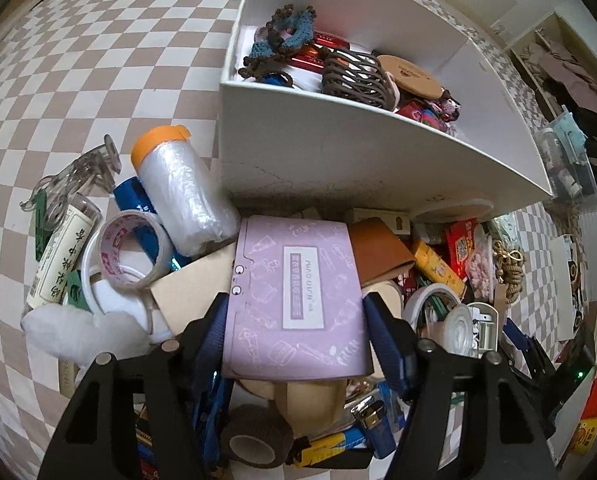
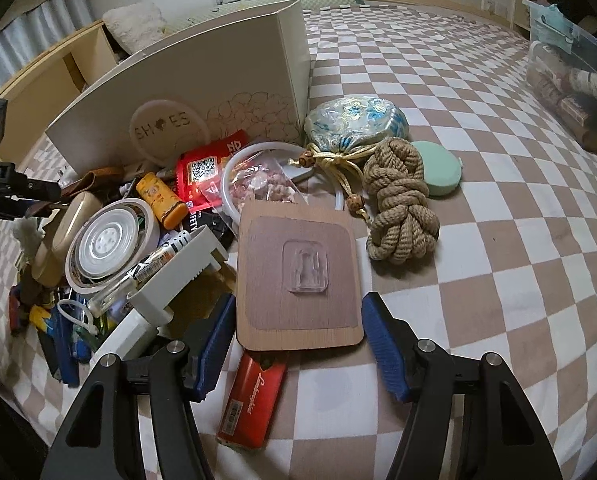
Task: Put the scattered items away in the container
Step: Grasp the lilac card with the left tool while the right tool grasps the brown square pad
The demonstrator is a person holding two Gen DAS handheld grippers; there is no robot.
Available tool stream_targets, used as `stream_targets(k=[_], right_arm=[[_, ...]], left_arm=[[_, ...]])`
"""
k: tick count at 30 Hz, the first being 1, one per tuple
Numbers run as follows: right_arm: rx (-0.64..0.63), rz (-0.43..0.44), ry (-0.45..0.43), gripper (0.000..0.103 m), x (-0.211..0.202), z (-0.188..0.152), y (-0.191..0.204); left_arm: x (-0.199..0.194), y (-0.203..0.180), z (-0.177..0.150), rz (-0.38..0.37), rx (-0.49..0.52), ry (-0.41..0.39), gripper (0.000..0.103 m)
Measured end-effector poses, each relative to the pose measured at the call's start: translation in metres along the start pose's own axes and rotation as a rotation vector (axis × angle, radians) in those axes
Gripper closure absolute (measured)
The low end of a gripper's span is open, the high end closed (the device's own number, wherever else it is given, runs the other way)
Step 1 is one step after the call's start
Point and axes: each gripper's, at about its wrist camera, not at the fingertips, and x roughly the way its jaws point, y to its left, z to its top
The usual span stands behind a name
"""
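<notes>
A white shoebox stands on the checkered bedspread and holds several items; it also shows in the right wrist view. In front of it lies a pile of scattered items. My left gripper is open with its blue pads on either side of a lilac packet on top of the pile; I cannot tell if the pads touch it. My right gripper is open around a wooden hook plate that lies flat on the bed.
An orange-capped plastic film roll, tape rolls and a brown leather piece lie around the packet. A rope knot, a brocade pouch, a green case and a red box lie near the plate. A clear bin is far right.
</notes>
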Motion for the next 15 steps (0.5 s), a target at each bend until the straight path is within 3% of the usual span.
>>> stream_targets(k=[6,10,15], right_arm=[[-0.010,0.009,0.030,0.037,0.001,0.014,-0.001],[-0.023,0.031,0.029,0.020,0.002,0.025,-0.001],[0.038,0.080,0.076,0.020,0.011,0.031,-0.015]], left_arm=[[-0.011,0.005,-0.006,-0.021,0.001,-0.025,0.037],[-0.019,0.007,-0.007,-0.037,0.001,-0.041,0.037],[-0.026,0.011,-0.007,-0.053,-0.010,-0.054,0.037]])
